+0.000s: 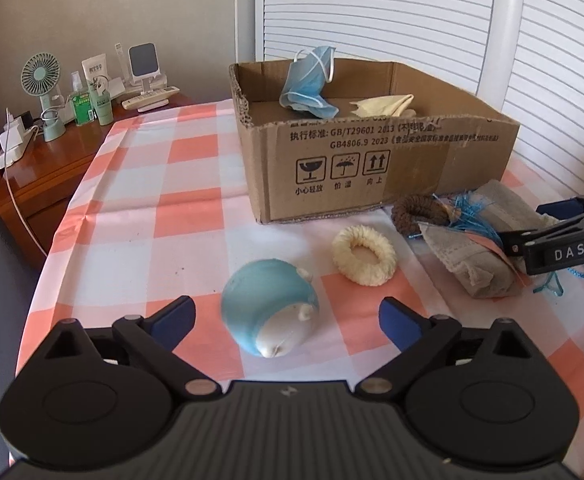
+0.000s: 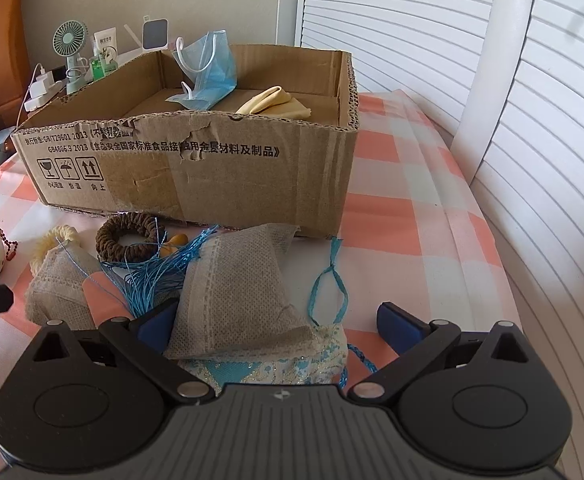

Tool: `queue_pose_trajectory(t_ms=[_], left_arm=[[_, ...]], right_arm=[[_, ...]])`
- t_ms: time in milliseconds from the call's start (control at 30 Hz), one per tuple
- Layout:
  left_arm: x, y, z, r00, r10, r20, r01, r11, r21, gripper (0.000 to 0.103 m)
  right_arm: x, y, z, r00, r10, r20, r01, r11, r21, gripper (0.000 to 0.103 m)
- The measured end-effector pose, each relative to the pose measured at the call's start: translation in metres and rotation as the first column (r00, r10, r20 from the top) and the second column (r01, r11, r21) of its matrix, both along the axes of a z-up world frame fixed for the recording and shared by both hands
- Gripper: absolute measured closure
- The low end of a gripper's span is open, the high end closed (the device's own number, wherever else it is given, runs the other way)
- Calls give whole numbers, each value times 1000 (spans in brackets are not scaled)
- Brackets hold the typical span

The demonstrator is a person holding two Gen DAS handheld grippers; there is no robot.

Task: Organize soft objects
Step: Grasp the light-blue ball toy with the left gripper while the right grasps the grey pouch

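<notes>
My left gripper [image 1: 288,320] stands open around a round blue-and-white plush toy [image 1: 270,308] on the checked cloth, with a gap at each pad. Beyond it lie a cream ring [image 1: 363,256] and a brown braided ring [image 1: 415,210]. My right gripper [image 2: 278,326] is open over a grey sachet [image 2: 236,296] with blue tassel threads [image 2: 152,280]; its left pad is next to the sachet's edge and its right pad is well apart. A blue patterned pouch [image 2: 276,368] lies under the sachet. The cardboard box [image 2: 196,176] holds a blue face mask [image 2: 212,72] and a yellow cloth [image 2: 272,106].
A second grey sachet [image 2: 58,292] lies left of the threads. A wooden nightstand [image 1: 52,160] at the far left carries a small fan [image 1: 42,76], bottles and a remote. White louvred doors [image 1: 371,12] stand behind the box. The table's edge curves down the right side.
</notes>
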State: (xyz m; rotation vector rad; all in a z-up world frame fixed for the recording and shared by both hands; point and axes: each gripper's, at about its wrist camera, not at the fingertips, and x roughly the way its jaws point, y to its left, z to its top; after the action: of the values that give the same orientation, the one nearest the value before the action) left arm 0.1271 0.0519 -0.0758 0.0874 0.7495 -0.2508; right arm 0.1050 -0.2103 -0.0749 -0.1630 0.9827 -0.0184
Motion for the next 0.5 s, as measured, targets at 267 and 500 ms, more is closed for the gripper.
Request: queue_pose_trajectory(t_ms=[267, 500], left_arm=[[4, 1, 5, 999, -44, -2, 44, 998, 33, 38], [6, 4, 5, 999, -43, -6, 43, 999, 18, 49]], right_arm=[[0, 0, 0, 1000, 0, 1, 0, 1000, 0, 0], [1, 0, 0, 1000, 4, -1, -4, 1000, -3, 0]])
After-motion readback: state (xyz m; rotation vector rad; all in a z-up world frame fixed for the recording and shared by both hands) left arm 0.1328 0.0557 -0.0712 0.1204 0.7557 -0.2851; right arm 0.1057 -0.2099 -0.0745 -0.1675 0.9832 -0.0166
